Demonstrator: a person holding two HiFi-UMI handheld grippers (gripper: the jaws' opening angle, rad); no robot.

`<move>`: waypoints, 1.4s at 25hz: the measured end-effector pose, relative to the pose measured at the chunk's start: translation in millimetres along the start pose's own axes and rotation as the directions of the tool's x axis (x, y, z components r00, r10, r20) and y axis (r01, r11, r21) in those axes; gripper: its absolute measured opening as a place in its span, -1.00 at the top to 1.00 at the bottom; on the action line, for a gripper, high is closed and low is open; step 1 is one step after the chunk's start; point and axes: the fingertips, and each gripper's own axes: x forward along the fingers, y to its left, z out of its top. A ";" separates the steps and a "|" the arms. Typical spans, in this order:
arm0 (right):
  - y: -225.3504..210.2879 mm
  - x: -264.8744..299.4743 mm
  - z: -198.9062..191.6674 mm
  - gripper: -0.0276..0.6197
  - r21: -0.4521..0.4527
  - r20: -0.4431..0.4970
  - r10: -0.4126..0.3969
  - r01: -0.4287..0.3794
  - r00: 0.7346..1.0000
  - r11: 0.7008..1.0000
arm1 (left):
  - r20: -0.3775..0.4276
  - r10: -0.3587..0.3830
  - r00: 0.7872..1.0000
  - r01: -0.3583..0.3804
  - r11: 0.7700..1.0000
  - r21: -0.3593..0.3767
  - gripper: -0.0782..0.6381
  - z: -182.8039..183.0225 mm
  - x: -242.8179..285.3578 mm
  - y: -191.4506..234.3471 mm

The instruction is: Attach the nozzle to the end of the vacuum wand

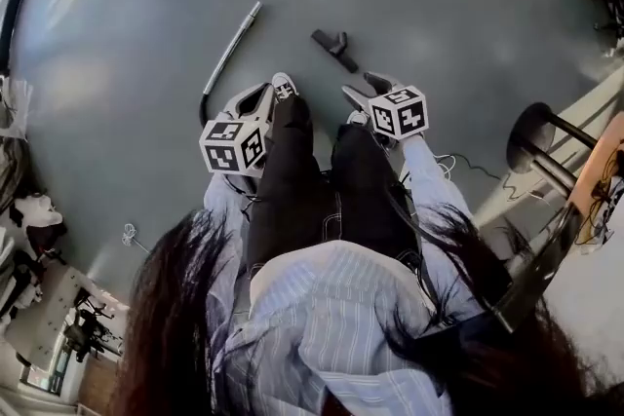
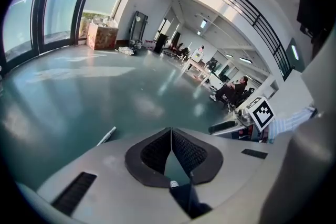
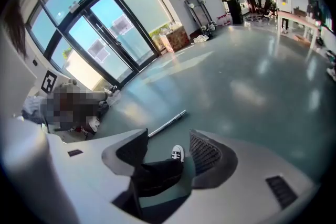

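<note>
In the head view the silver vacuum wand (image 1: 231, 46) lies on the grey floor, far left of my legs, with a dark hose at its near end. To its right, apart from it, lies the small black nozzle (image 1: 334, 49). My left gripper (image 1: 255, 97) hangs over my left leg, short of the wand, jaws shut and empty. My right gripper (image 1: 367, 88) hovers just short of the nozzle, jaws open with nothing in them. The left gripper view shows the left gripper (image 2: 171, 131) with pads met and the wand's tip (image 2: 106, 136). In the right gripper view the right gripper (image 3: 168, 140) gapes towards the wand (image 3: 167, 123).
My dark-trousered legs and white-toed shoes (image 1: 283, 89) stretch out between the grippers. A black round stool (image 1: 534, 136) and a thin cable (image 1: 476, 169) are on the right, beside a wooden table edge (image 1: 597, 172). Glass doors (image 3: 105, 34) and distant desks ring the wide floor.
</note>
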 end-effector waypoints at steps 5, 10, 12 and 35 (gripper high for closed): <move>-58.9 71.7 -29.3 0.19 -0.060 -0.100 -0.112 0.106 0.989 0.993 | -0.084 -0.046 0.995 0.043 0.998 -0.036 0.75 -23.8 61.6 60.8; -128.9 165.6 -77.2 0.18 -0.084 -0.141 -0.135 0.124 0.981 0.989 | -0.075 -0.029 0.997 0.031 0.999 0.029 0.75 -68.5 152.8 116.6; -158.8 207.5 -100.2 0.18 -0.098 -0.152 -0.150 0.136 0.977 0.986 | -0.027 -0.001 1.000 0.001 1.000 0.025 0.75 -81.8 189.1 144.2; -358.7 494.4 -289.3 0.14 -0.536 -0.276 -0.355 0.163 0.893 0.828 | 0.138 0.323 0.936 -0.327 0.945 0.009 0.74 -221.1 367.3 466.9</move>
